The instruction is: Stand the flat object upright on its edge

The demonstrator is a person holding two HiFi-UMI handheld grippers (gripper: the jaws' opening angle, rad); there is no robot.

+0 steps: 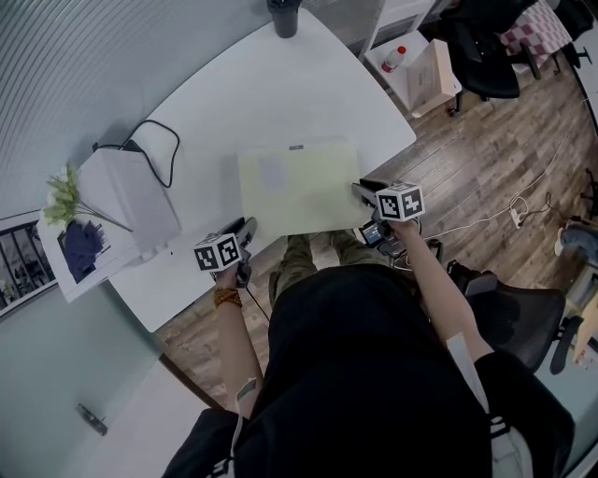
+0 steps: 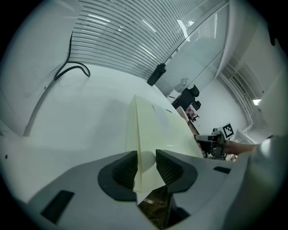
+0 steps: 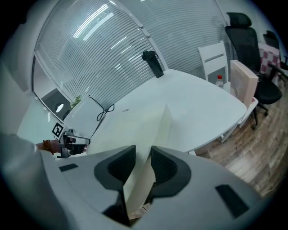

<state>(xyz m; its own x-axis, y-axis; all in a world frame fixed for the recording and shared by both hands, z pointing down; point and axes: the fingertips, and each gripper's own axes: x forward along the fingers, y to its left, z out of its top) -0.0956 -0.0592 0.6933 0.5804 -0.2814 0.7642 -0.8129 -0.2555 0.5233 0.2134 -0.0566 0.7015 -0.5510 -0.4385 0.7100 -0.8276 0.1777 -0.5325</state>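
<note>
A pale yellow flat folder (image 1: 299, 187) lies about flat on the white table (image 1: 234, 103), its near edge reaching over the table's front edge. My left gripper (image 1: 245, 229) grips its near left corner; in the left gripper view the folder (image 2: 153, 126) fills the gap between the pads of this gripper (image 2: 145, 166). At the near right corner my right gripper (image 1: 363, 194) does the same. The right gripper view shows the folder (image 3: 157, 130) wedged between that gripper's (image 3: 143, 164) two dark pads.
A white box (image 1: 131, 196) with a black cable (image 1: 154, 140) sits at the table's left, beside a small plant (image 1: 65, 196). A dark cup (image 1: 283, 17) stands at the far edge. Beyond the table's right edge are a low white shelf (image 1: 416, 65) and office chairs (image 1: 486, 56).
</note>
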